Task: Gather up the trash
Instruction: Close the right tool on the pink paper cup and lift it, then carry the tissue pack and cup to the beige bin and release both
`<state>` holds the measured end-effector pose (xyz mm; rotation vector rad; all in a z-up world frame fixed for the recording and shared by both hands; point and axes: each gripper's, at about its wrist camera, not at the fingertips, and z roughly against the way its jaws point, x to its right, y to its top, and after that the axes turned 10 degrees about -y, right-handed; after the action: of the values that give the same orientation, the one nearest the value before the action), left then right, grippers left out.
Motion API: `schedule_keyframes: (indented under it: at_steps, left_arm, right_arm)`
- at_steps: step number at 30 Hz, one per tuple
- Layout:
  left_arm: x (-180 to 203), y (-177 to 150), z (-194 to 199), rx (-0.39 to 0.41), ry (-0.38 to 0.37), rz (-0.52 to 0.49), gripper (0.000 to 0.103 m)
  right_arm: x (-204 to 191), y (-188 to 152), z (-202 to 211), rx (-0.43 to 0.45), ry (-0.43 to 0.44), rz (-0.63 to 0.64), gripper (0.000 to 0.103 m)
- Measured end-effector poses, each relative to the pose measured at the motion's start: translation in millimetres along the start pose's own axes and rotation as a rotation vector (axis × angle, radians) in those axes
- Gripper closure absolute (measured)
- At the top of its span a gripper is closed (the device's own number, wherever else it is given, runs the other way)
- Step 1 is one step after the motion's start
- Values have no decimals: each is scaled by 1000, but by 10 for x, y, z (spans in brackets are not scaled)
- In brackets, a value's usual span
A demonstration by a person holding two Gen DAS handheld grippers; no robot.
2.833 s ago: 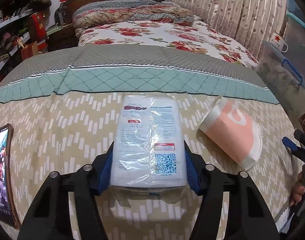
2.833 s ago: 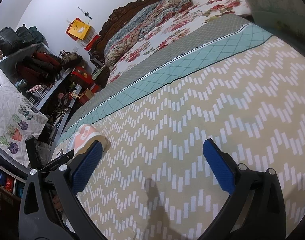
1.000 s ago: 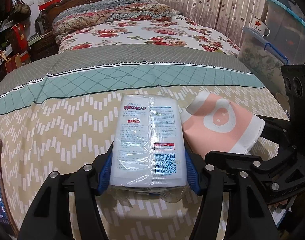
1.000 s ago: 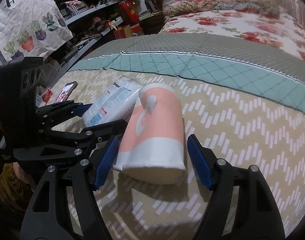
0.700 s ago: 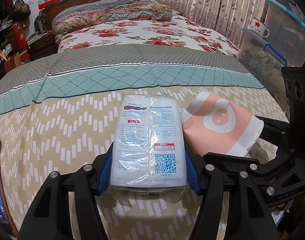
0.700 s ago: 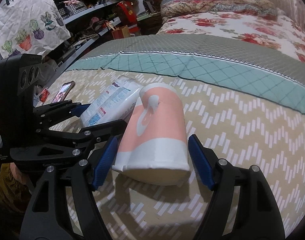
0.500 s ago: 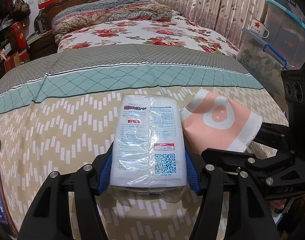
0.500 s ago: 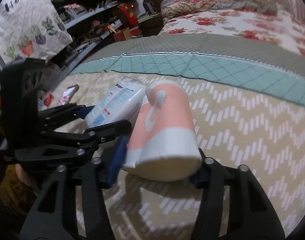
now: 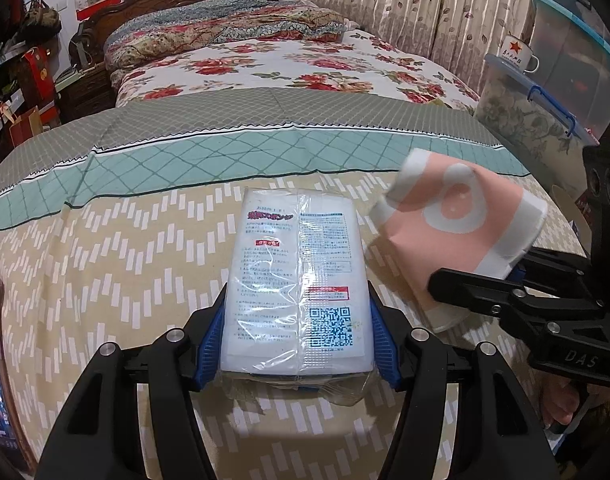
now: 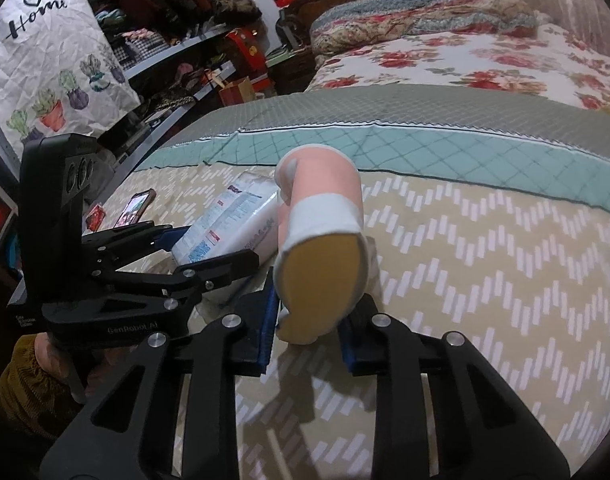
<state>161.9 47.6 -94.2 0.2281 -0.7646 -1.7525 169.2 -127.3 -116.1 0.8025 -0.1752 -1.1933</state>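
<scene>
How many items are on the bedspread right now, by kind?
Plastic packet: 1, shut in the left gripper
Paper cup: 1, shut in the right gripper
Phone: 1
Small red item beside the phone: 1, too small to identify
Total: 4

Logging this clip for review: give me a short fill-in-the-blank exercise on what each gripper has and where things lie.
1. The left gripper is shut on the clear-wrapped white ____.
2. The right gripper is shut on the pink-and-white paper ____.
3. A smartphone lies on the ____ with its screen lit.

Missing words: packet; cup; bedspread
</scene>
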Motion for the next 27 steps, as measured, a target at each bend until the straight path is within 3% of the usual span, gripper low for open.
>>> schedule_keyframes:
  at_steps: [7, 13, 19, 27]
  left_arm:
    - [-2, 7, 17, 9, -17, -1, 46]
    - [374, 87, -5, -2, -173, -11, 46]
    - [1224, 294, -273, -72, -326, -118, 46]
    - [2965, 854, -820, -146, -484, -364, 46]
  right_arm:
    - [297, -175, 310, 21, -49, -74, 74]
    - [698, -386, 728, 62, -109, -156, 74]
    - [1321, -690, 1231, 133, -192, -292, 74]
    - [2541, -1172, 2130, 260, -403, -521, 74]
